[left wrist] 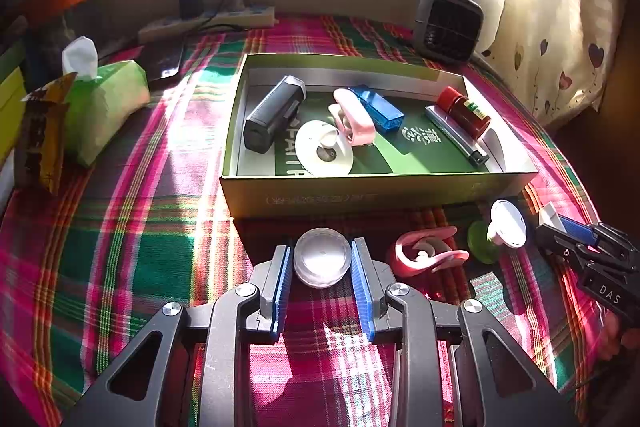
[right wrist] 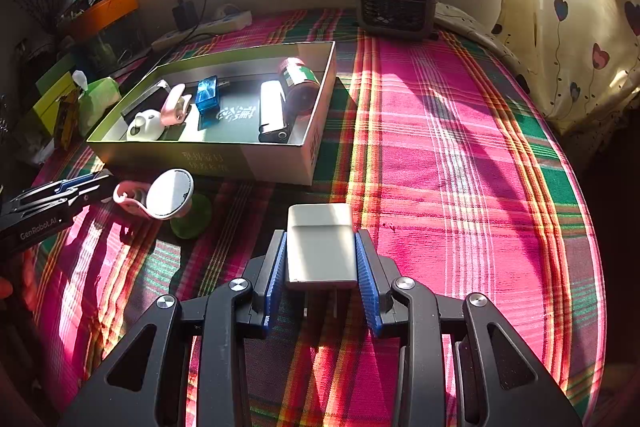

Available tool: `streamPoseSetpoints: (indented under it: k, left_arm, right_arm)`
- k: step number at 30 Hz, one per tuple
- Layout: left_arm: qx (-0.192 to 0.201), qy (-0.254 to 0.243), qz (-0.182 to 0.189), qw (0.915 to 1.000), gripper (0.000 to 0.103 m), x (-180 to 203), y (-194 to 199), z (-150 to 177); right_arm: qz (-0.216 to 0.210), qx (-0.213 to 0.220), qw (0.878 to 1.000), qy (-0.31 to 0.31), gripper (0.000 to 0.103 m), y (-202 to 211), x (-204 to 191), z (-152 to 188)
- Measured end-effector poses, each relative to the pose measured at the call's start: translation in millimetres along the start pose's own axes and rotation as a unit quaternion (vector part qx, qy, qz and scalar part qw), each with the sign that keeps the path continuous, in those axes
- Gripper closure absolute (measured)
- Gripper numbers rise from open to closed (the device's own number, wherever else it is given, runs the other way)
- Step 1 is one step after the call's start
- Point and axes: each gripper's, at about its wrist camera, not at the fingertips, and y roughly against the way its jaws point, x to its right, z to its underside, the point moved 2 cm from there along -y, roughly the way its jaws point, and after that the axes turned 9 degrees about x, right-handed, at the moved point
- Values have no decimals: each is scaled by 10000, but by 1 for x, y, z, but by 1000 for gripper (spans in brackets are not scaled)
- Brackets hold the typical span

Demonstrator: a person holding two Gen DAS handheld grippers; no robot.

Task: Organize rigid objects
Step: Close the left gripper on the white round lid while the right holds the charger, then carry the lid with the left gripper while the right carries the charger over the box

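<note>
My left gripper (left wrist: pixel 322 263) is shut on a clear round faceted lid (left wrist: pixel 322 262), just in front of the green cardboard box (left wrist: pixel 360 193). My right gripper (right wrist: pixel 321 259) is shut on a flat grey rectangular case (right wrist: pixel 321 243), held low over the plaid cloth right of the box (right wrist: pixel 276 163). In the box lie a black cylinder (left wrist: pixel 274 113), a white disc (left wrist: pixel 325 153), a pink clip (left wrist: pixel 354 119), a blue case (left wrist: pixel 378 109), a red bottle (left wrist: pixel 464 111) and a silver bar (left wrist: pixel 456 135). On the cloth lie a pink clip (left wrist: pixel 424 255), a green disc (left wrist: pixel 482 241) and a white suction disc (left wrist: pixel 507 223).
A green tissue pack (left wrist: pixel 104 111) and a snack packet (left wrist: pixel 44 139) stand at the left. A power strip with charger (left wrist: pixel 208 21) lies at the back, a small grey heater (left wrist: pixel 448 25) at the back right. A curtain (right wrist: pixel 580 27) hangs at the right.
</note>
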Motion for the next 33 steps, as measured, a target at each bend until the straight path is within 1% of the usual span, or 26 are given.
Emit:
streamPoseSetpoints:
  k: [6, 14, 28, 33]
  left_arm:
    - [7, 10, 50, 10000, 76, 2, 2, -1]
    - [117, 8, 110, 9999, 77, 4, 9, -4]
    - [338, -52, 293, 9990, 77, 10, 25, -16]
    - [367, -63, 436, 9984, 76, 11, 27, -24]
  right_arm:
    - [-23, 5, 10000, -52, 68, 0, 1, 0]
    - [-84, -31, 10000, -26, 68, 1, 0, 0]
    - [-127, 200, 9997, 96, 68, 14, -9, -17]
    - [-158, 294, 9993, 160, 68, 18, -15, -26]
